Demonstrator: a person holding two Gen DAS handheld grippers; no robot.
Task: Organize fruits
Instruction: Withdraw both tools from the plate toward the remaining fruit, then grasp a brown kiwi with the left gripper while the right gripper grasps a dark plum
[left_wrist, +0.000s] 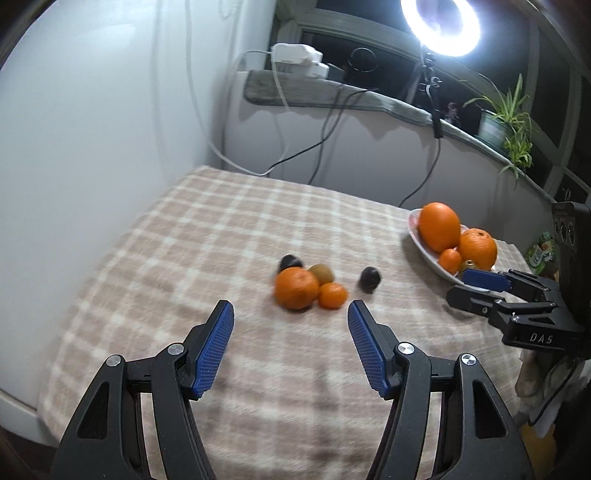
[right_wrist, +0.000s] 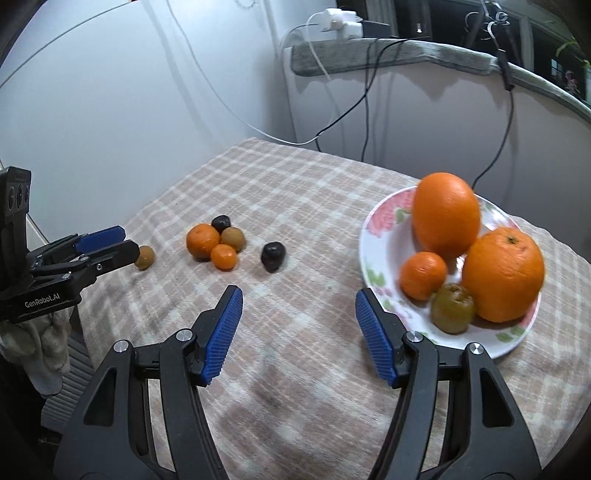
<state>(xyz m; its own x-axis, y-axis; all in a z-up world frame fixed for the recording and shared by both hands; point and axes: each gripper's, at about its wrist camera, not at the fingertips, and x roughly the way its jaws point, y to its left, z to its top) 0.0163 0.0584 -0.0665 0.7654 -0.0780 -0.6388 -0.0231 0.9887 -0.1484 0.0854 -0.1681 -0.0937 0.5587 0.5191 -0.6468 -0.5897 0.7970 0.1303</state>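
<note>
Fruit cluster (left_wrist: 306, 282) blurred in your left view, one kiwi (right_wrist: 144, 257) half hidden behind your left hand-held gripper (right_wrist: 127, 242), plate (right_wrist: 380, 258) rim cut by right hand-held gripper (right_wrist: 299, 325), both released, empty.

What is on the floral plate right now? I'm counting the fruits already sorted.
The plate holds two big oranges, a mandarin and a kiwi. Anything behind them is hidden.

- We see our left gripper (left_wrist: 290, 308) tilted downward, its two blue-padded fingers (left_wrist: 214, 347) spread apart with nothing between them.
- Our right gripper (right_wrist: 299, 295) also tilts downward, its blue pads (right_wrist: 375, 339) apart and empty.
- Each gripper appears side-on at the edge of the other's view.
</note>
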